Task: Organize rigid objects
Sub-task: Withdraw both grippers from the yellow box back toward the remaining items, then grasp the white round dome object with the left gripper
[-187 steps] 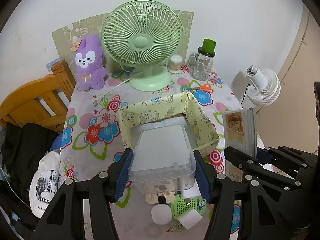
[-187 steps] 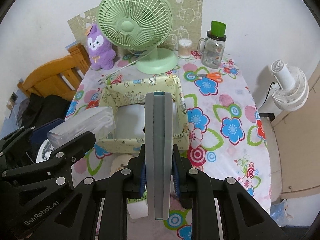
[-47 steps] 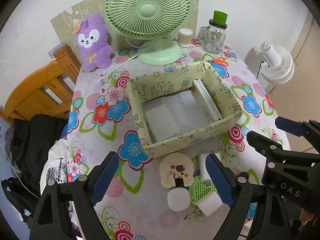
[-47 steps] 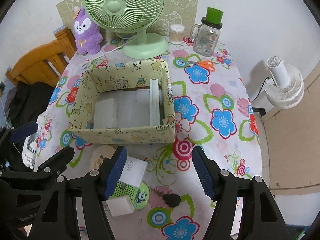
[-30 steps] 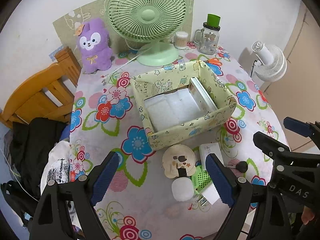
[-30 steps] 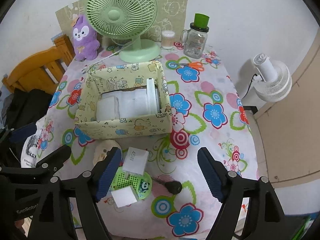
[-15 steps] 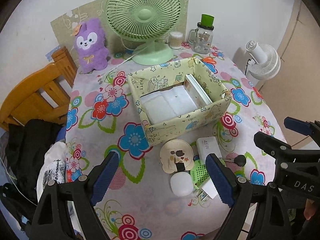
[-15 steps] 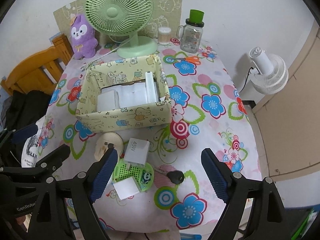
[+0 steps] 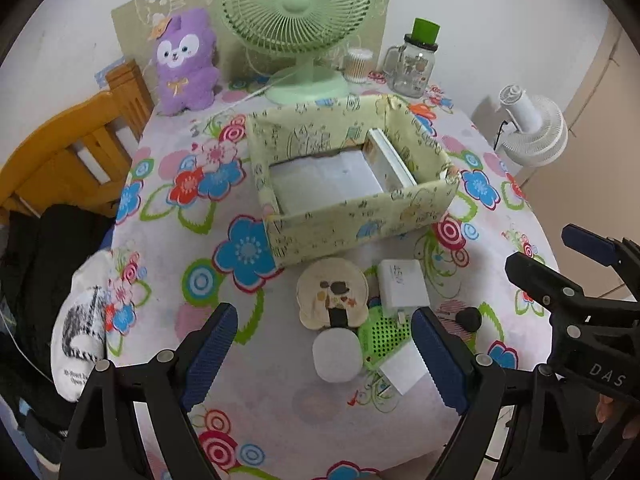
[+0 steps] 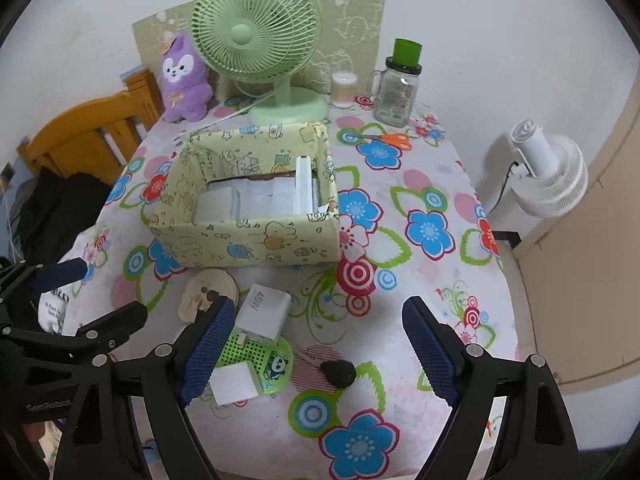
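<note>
Clutter sits low in both of my views: a white charger block (image 9: 402, 284), a round cream compact (image 9: 332, 292), a white puck (image 9: 335, 354), a green perforated case (image 9: 382, 336) with a small white cube (image 9: 402, 372) on it, and a black knob (image 9: 469, 319), all bunched on the flowered table (image 9: 168, 320) just below the yellow patterned box (image 9: 352, 172) at frame centre. Inside that box a clear lidded container (image 9: 324, 180) lies flat, and a grey-white flat case (image 9: 390, 158) stands on edge against the box's right wall. My left gripper (image 9: 322, 354) hangs with its blue pads spread wide on either side of the puck and the green case, gripping nothing. My right gripper (image 10: 316, 350) is just as wide, empty, with its left pad beside the charger and the knob lying between the pads. Along the top of the frames stand a green fan (image 10: 260, 48), a purple plush (image 10: 185, 76) and a green-capped jar (image 10: 398, 88).
</note>
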`<state>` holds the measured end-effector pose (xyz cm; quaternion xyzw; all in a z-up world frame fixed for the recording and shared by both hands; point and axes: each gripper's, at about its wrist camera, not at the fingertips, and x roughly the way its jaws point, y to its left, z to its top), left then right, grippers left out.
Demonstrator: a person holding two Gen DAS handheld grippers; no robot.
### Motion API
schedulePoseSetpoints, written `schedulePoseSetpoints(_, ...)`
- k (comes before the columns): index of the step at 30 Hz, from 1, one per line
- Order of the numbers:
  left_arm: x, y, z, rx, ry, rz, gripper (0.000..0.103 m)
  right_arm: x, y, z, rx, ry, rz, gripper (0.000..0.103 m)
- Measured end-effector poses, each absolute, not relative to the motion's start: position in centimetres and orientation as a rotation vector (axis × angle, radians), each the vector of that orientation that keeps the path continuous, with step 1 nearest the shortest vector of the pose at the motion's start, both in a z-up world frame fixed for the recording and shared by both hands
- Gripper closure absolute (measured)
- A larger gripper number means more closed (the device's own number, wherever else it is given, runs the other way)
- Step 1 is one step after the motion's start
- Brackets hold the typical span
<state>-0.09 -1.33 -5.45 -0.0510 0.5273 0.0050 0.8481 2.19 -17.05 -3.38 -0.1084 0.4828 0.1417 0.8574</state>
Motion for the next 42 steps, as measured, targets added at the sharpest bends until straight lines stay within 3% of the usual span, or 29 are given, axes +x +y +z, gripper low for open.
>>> schedulePoseSetpoints(36,0.1,-2.0,-15.7,-0.219,1.274,0.153,0.013,4.2,-16.7,-12.2,-0.261,1.114,0.464,0.015)
schedulePoseSetpoints(42,0.2,-2.2,-16.8,-0.212,1.303,0.159,0.021,4.5,-16.1,-13.2,-0.268,1.132,0.474,0.015)
